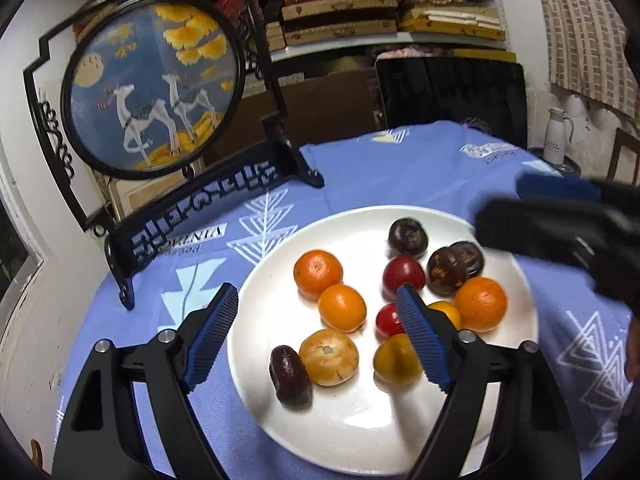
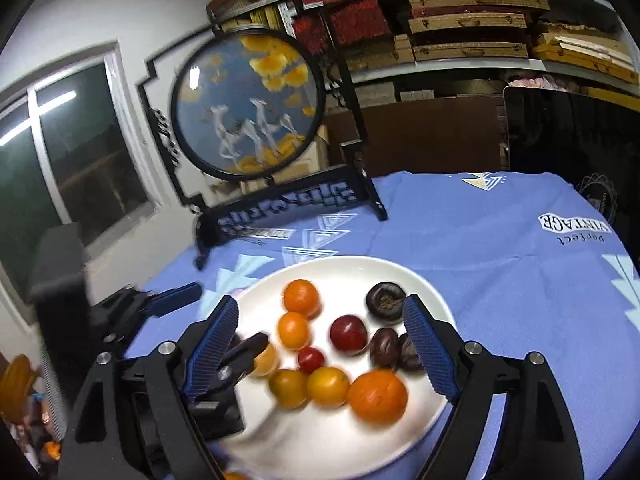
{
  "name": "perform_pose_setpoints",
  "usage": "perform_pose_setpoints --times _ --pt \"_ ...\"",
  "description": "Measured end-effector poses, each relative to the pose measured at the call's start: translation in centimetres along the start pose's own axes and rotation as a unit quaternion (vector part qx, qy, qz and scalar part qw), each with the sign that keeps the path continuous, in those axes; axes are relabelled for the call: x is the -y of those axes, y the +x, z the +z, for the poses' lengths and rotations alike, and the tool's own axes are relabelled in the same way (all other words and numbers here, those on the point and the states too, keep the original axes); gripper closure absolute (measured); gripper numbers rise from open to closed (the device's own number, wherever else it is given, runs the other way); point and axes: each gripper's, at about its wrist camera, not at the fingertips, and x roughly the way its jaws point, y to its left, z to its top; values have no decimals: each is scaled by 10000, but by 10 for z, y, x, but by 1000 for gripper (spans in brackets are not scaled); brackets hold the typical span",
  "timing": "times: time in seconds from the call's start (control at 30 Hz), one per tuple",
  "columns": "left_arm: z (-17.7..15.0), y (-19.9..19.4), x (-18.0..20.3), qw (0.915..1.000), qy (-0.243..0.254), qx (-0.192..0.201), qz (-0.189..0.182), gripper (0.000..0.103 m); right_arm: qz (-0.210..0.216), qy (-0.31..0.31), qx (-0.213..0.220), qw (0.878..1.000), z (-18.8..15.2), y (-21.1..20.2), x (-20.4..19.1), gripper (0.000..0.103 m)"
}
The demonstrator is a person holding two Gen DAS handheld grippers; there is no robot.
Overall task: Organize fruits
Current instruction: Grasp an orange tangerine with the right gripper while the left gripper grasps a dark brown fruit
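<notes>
A white plate (image 1: 360, 432) on the blue cloth holds several fruits: orange tangerines (image 1: 318, 273), red tomatoes (image 1: 403, 275), yellow tomatoes (image 1: 396, 360), a tan spotted fruit (image 1: 329, 357) and dark brown water chestnuts (image 1: 408, 237). My left gripper (image 1: 320, 336) is open above the plate's near side, its fingers either side of the tangerines. My right gripper (image 2: 320, 348) is open and empty over the same plate (image 2: 320, 440); it also shows in the left wrist view (image 1: 560, 216) at the plate's right. The left gripper's fingers (image 2: 240, 356) show low left in the right wrist view.
A black-framed round deer screen (image 1: 156, 88) stands at the table's back left. Shelves of boxes (image 1: 380, 20) are behind. A dark chair back (image 1: 452, 96) and a white thermos (image 1: 556, 136) are at the far right. Blue cloth (image 2: 500, 260) lies bare right of the plate.
</notes>
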Motion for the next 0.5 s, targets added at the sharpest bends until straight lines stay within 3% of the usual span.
perform_pose_setpoints --times 0.1,0.3,0.5 --pt "-5 -23 -6 9998 -39 179 -59 19 -179 -347 -165 9991 -16 -21 -6 16" --pt "-26 -67 -20 9994 44 290 186 16 -178 -949 -642 9933 -59 -44 -29 16" --pt "-56 -103 -42 9992 18 206 354 14 -157 -2027 -1311 9703 -98 -21 -77 19"
